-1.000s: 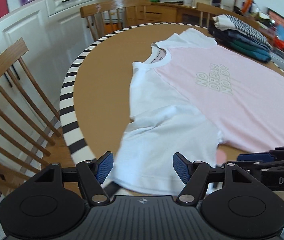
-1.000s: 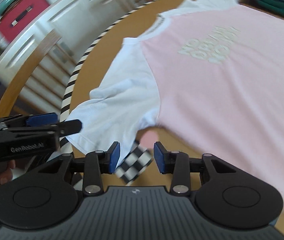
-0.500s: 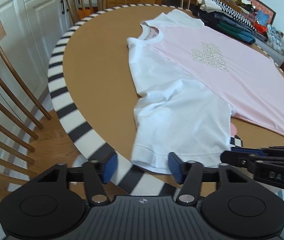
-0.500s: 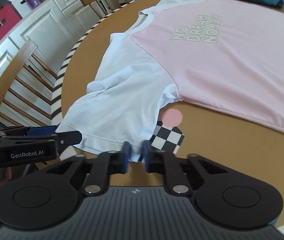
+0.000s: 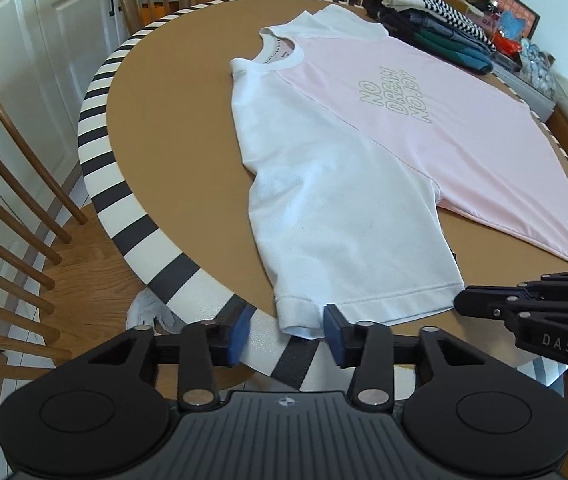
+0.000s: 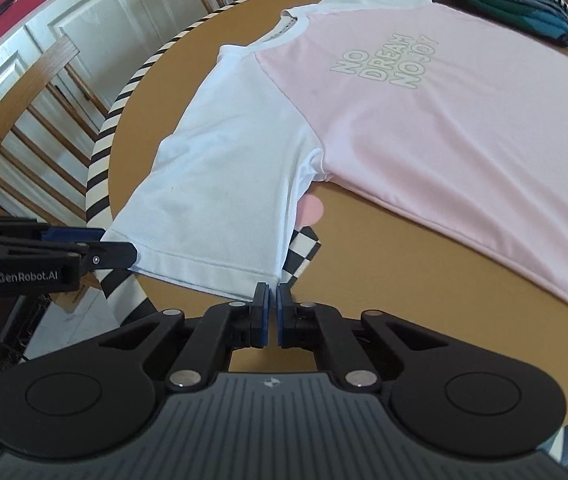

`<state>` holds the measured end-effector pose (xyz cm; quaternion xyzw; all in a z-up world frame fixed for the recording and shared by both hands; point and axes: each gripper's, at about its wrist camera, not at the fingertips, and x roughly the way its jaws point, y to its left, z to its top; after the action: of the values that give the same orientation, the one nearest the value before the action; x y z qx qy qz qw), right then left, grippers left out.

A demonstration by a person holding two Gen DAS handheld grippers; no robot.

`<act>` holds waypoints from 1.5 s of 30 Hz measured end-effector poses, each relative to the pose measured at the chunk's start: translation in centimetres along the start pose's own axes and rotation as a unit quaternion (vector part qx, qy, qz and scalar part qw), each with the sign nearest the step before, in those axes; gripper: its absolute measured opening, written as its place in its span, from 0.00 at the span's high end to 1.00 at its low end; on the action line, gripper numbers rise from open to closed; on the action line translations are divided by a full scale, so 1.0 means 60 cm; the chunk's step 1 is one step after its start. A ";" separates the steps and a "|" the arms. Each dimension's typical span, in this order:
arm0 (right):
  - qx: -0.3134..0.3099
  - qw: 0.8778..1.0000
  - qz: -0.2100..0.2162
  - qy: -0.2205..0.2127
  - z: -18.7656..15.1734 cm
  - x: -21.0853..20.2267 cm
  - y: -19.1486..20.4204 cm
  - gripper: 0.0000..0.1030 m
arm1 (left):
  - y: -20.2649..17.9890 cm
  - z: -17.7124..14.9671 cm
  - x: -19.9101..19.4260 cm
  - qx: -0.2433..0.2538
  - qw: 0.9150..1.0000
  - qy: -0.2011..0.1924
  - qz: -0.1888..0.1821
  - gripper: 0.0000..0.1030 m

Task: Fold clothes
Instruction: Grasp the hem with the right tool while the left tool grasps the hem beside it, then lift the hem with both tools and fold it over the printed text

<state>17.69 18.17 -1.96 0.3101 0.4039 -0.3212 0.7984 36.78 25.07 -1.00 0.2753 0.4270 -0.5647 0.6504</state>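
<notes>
shirt (image 5: 363,168) flat, sleeve (image 6: 220,200) at table (image 5: 172,128) edge | right gripper (image 6: 272,312) pinches cuff corner | left gripper (image 5: 284,330) wide apart astride other corner | next: close left, fold sleeve inward

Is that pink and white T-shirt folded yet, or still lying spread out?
Spread out. The T-shirt lies flat on the table, print facing up, near sleeve stretched outward.
</notes>
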 end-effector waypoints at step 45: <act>0.055 0.997 0.021 -0.054 0.032 -0.034 0.014 0.98 | 0.001 0.040 -0.029 0.037 0.999 -0.020 -0.031 0.97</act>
<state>18.24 17.78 0.88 0.3439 0.3354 -0.3422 0.8075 37.43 23.94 1.68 0.2739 0.4010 -0.6055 0.6306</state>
